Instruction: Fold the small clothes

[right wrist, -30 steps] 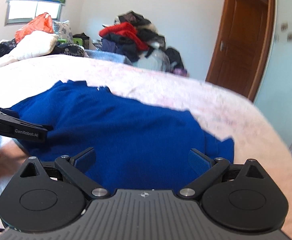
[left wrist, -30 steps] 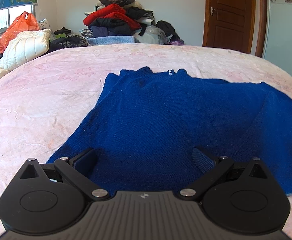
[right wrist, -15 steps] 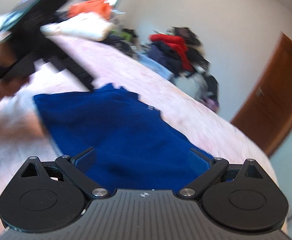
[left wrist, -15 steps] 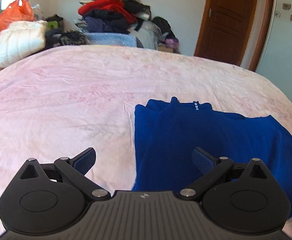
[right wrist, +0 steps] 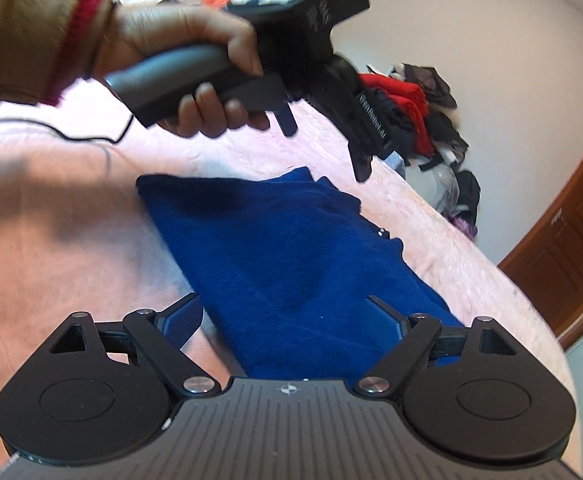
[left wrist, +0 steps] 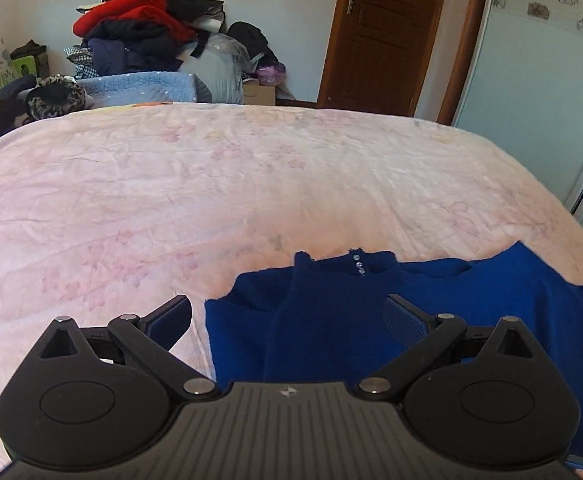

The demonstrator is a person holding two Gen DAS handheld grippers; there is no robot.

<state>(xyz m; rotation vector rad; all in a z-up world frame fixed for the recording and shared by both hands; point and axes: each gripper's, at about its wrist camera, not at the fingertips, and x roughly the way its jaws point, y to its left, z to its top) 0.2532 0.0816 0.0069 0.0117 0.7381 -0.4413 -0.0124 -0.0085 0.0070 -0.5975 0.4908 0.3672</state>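
A dark blue knit sweater (left wrist: 431,304) lies flat on the pink bedspread (left wrist: 211,184), its collar with small shiny studs toward the far side. It also shows in the right wrist view (right wrist: 291,256). My left gripper (left wrist: 287,320) is open and empty, raised above the sweater's left edge. It appears from outside in the right wrist view (right wrist: 355,132), held in a hand above the sweater. My right gripper (right wrist: 291,316) is open and empty, low over the sweater's near part.
A tall pile of clothes (left wrist: 147,36) and bags stands beyond the bed's far edge. A brown door (left wrist: 387,32) is at the back right. A black cable (right wrist: 83,136) trails across the bedspread on the left.
My left gripper has lifted and moved left, off the sweater's middle to its left edge. My right gripper has tilted and now looks along the sweater with the left hand overhead.
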